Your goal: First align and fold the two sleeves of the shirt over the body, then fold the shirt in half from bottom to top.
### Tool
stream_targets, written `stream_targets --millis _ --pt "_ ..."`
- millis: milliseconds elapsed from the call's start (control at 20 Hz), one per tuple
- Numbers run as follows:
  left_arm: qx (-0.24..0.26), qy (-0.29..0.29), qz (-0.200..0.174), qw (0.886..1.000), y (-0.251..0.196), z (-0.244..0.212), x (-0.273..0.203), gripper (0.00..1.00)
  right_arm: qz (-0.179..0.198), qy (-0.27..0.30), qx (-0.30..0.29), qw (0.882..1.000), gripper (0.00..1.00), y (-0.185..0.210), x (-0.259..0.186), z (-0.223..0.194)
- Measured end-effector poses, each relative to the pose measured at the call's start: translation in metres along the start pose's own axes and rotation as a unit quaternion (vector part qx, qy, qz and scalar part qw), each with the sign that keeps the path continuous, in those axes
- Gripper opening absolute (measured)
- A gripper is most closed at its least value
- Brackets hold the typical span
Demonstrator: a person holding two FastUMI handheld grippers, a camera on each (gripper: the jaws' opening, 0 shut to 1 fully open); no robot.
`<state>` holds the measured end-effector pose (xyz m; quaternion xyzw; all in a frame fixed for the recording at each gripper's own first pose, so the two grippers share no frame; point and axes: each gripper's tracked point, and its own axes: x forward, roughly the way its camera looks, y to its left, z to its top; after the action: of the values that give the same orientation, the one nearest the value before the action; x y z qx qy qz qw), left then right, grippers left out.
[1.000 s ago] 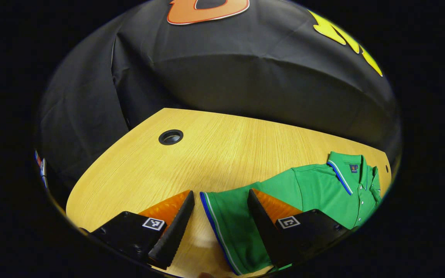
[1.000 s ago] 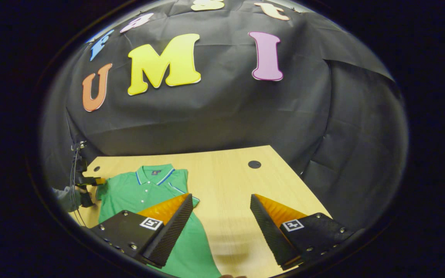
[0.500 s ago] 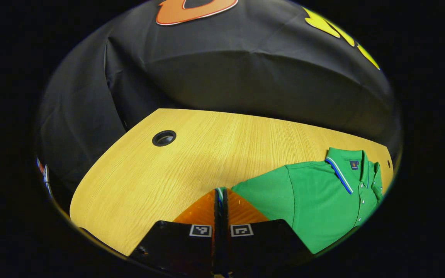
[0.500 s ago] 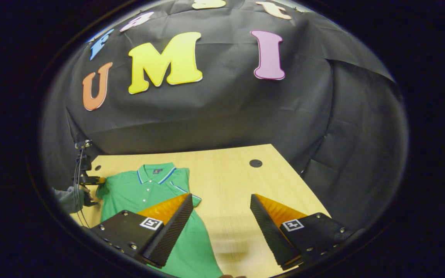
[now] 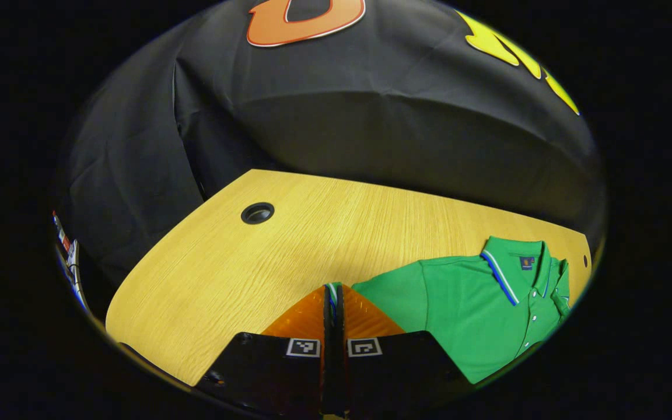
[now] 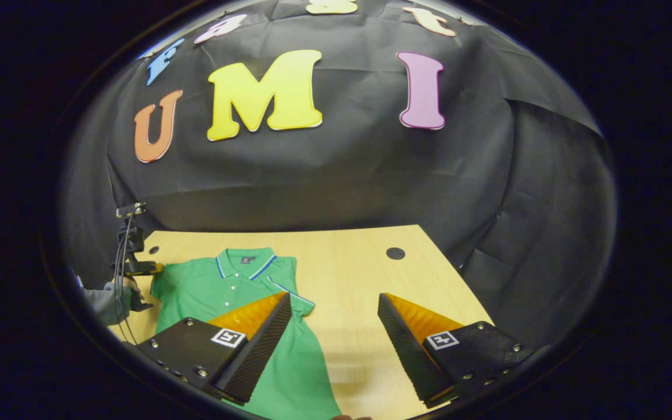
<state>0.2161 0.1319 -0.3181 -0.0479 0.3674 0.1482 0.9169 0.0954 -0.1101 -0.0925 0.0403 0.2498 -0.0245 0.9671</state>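
Note:
A green polo shirt with blue-and-white trim lies flat on the wooden table, collar toward the back wall. My left gripper is shut on the striped cuff of one sleeve, and the cuff's edge pokes out between the fingertips. In the right gripper view the shirt lies at the left. My right gripper hangs open over bare table, its left finger above the shirt's other sleeve. The left gripper shows far off at the shirt's far sleeve, held by a hand.
The table has a round cable hole near one back corner and another on the opposite side. Black cloth walls close in behind the table. Bare wood stretches to the right of the shirt in the right gripper view.
My left gripper closed from wide open onto the sleeve cuff and has held it since. The right gripper stayed open, its view drifting slightly so the shirt sits a little further right.

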Motion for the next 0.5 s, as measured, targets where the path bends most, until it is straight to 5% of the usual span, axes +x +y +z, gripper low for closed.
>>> stream_targets --millis 500 --pt "0.013 0.006 -0.056 0.998 -0.089 -0.009 -0.024 0.03 -0.007 0.002 0.024 1.000 0.96 -0.013 -0.007 -0.021"
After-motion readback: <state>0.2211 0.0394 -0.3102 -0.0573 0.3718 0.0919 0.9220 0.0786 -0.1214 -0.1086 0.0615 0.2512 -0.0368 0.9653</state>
